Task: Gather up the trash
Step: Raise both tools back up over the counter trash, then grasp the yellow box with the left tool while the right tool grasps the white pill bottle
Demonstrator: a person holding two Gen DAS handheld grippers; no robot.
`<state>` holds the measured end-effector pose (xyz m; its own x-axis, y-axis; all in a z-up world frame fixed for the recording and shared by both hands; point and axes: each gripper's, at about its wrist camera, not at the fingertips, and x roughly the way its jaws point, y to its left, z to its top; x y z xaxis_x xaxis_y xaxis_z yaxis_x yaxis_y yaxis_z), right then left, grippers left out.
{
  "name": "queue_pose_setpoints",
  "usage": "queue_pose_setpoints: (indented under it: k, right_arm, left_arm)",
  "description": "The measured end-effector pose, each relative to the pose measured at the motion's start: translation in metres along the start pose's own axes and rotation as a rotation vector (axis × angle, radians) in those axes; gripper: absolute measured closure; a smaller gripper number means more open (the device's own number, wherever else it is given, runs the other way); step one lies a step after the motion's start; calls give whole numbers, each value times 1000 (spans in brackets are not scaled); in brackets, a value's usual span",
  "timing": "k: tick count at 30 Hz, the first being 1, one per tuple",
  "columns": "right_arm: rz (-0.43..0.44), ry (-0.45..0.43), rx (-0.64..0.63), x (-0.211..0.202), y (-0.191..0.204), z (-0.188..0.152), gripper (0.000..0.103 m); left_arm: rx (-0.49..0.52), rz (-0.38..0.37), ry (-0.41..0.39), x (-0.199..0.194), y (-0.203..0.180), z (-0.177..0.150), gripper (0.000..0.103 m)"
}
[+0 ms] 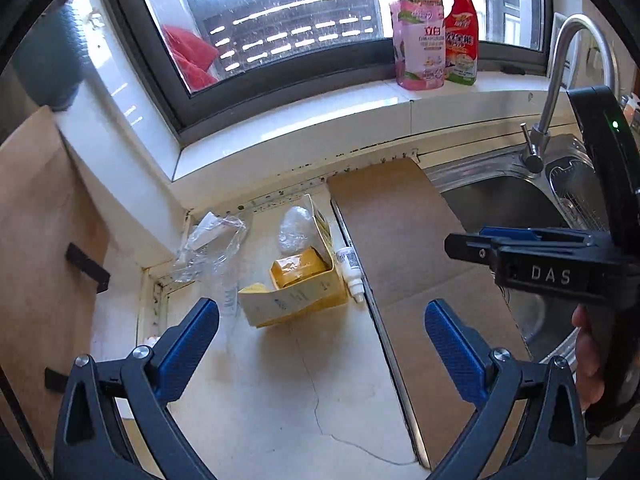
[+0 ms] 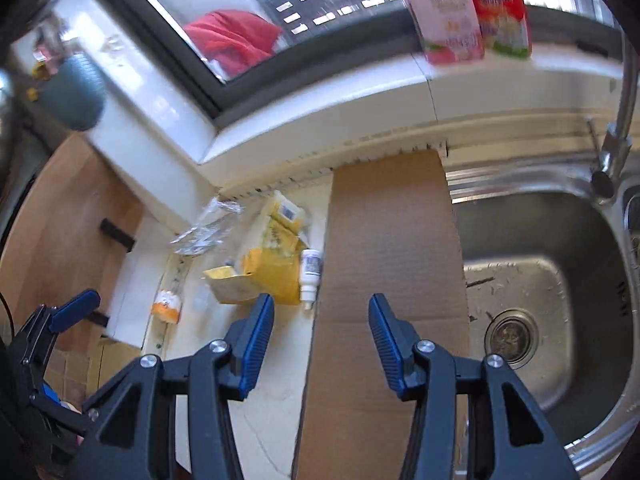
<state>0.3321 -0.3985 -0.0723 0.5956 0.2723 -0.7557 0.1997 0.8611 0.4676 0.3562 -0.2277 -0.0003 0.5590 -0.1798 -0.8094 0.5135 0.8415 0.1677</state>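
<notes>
Trash [image 1: 296,280] beside "DAS"-marked right tongs [image 1: 464,246]

Left gripper [image 1: 322,326]: jaws wide apart, holding nothing, pointing forward and down.
Right gripper [image 2: 322,320]: jaws apart, holding nothing, level beside the left.

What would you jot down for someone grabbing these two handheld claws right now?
Left gripper: open, empty, above the counter.
Right gripper: open, empty, over the cardboard sheet beside the sink.
Trash on the counter, untouched: torn yellow box, small white bottle beside it, clear plastic wrap in the corner.
Done: nothing picked up. Left: everything.
</notes>
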Motion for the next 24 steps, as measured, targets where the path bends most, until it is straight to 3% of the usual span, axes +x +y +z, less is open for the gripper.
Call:
queue_pose_setpoints:
  k: [8, 10, 13, 15, 18, 24]
  right_arm:
    - [28, 111, 73, 66, -29, 12, 66]
    - [31, 119, 73, 73, -30, 14, 66]
    - [36, 125, 70, 79, -31, 15, 66]
    - [47, 137, 67, 86, -30, 16, 66]
    - [65, 152, 56, 94, -28, 15, 66]
    - [110, 184, 33, 114, -12, 17, 66]
  left_arm:
    - [5, 23, 83, 98, -5, 40, 9]
    - [-2, 12, 102, 114, -6, 43, 16]
    - [-3, -11, 162, 137, -7, 40, 41]
    - [-6, -24, 203, 151, -7, 34, 66]
    - [-35, -44, 230, 160, -2, 25, 93]
    - [-125, -50, 190, 134, 15, 1, 97]
